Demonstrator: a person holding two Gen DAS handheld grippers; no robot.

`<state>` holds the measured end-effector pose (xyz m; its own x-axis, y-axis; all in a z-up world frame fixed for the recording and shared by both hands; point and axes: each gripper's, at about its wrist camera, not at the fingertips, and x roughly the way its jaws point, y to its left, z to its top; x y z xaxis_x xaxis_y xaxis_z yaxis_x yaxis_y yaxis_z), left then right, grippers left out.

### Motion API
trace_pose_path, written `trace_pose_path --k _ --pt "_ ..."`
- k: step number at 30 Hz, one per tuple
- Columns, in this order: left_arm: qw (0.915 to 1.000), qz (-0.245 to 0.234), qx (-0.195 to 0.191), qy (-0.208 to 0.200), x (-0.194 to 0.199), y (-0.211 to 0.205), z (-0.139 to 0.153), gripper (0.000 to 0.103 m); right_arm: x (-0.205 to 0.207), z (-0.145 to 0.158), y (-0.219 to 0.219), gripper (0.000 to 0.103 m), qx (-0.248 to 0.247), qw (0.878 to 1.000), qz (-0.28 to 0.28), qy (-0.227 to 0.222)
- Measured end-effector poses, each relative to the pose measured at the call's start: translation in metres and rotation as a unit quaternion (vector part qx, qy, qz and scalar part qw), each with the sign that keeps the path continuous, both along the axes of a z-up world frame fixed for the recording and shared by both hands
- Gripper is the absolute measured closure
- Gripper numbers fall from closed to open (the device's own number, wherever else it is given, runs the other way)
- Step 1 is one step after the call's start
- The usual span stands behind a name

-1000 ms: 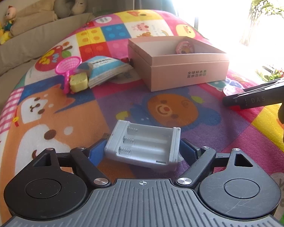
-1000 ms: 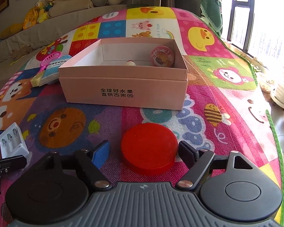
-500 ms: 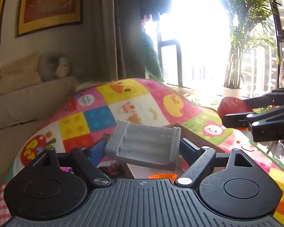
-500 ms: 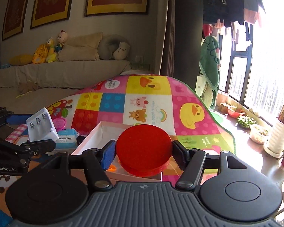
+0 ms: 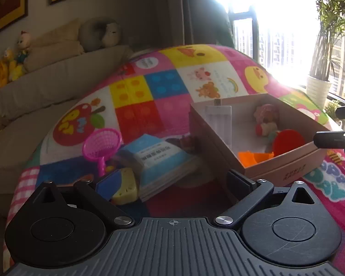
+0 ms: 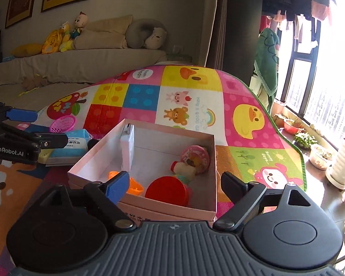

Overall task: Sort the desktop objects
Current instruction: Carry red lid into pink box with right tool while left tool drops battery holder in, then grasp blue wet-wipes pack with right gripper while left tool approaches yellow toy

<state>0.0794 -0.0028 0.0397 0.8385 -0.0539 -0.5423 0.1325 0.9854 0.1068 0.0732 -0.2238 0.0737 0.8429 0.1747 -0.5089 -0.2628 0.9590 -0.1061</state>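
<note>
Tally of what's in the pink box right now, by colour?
White: 1, battery holder leaning on the wall of the pink box
Red: 1, red disc
Orange: 1, orange piece
Pink: 1, round toy
Cream: 1, small figure
Total: 5

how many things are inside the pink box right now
5 in the pink box: grey battery holder leaning on the left wall, round pink toy at the back right, small bottle beside it, red disc and orange piece at the front. More may be hidden.
</note>
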Motion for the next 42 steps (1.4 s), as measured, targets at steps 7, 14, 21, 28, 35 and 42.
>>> trace_pose_path --k 7,14,21,28,35,42 --pt "0.9971 0.065 -0.012 0.037 -0.020 0.037 -0.029 0.002 -0.020 -0.007 0.029 0.000 -0.005 0.999 0.040 0.010" --pt "0.9948 0.088 -0.047 0.019 0.007 0.049 -0.019 0.002 -0.055 -0.035 0.055 0.000 0.004 0.997 0.069 0.029" --pt "0.9892 0.134 -0.059 0.002 0.062 0.042 -0.005 0.002 -0.061 -0.049 0.042 0.000 0.033 0.997 0.040 0.057" --pt "0.9860 0.152 -0.067 0.019 0.054 0.062 -0.018 0.002 -0.058 -0.035 0.028 0.005 0.052 0.997 0.030 0.044" --pt "0.9919 0.123 -0.017 0.030 -0.015 0.062 -0.031 0.002 0.005 0.024 0.076 0.026 0.091 0.985 0.124 0.073" --pt "0.9905 0.126 -0.055 0.010 -0.032 0.070 -0.031 0.002 0.112 0.016 0.182 0.017 0.024 0.980 0.134 0.143"
